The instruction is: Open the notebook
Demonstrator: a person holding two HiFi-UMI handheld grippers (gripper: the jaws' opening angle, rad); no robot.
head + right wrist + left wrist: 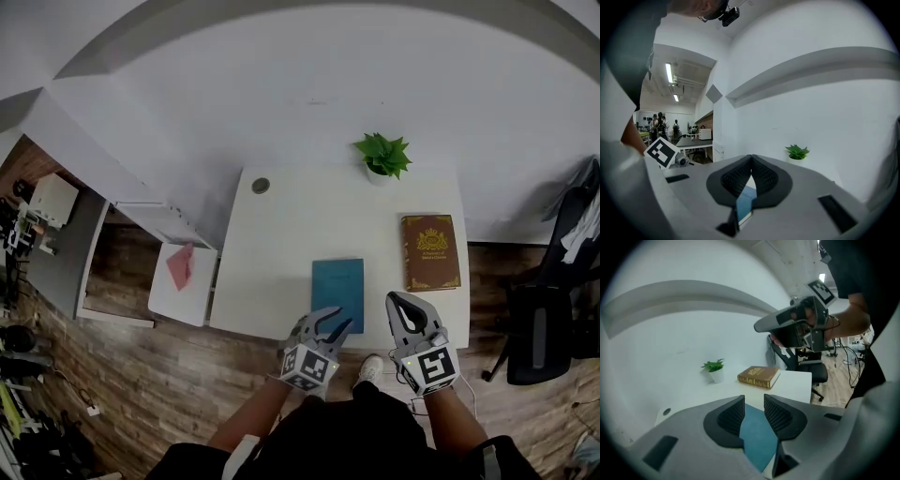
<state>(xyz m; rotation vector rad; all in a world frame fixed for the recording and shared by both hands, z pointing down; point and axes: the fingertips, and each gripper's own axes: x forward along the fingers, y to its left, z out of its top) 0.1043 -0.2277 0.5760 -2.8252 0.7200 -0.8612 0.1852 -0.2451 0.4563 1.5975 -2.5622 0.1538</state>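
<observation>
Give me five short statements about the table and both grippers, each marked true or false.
1. The blue notebook lies closed on the white table. True.
2. The brown book lies left of the notebook. False: it lies to its right.
3. The left gripper has its jaws apart, with nothing between them. True.
4. The right gripper grips the notebook. False: its jaws meet at the tips and hold nothing.
5. The potted plant stands at the table's far edge. True.
</observation>
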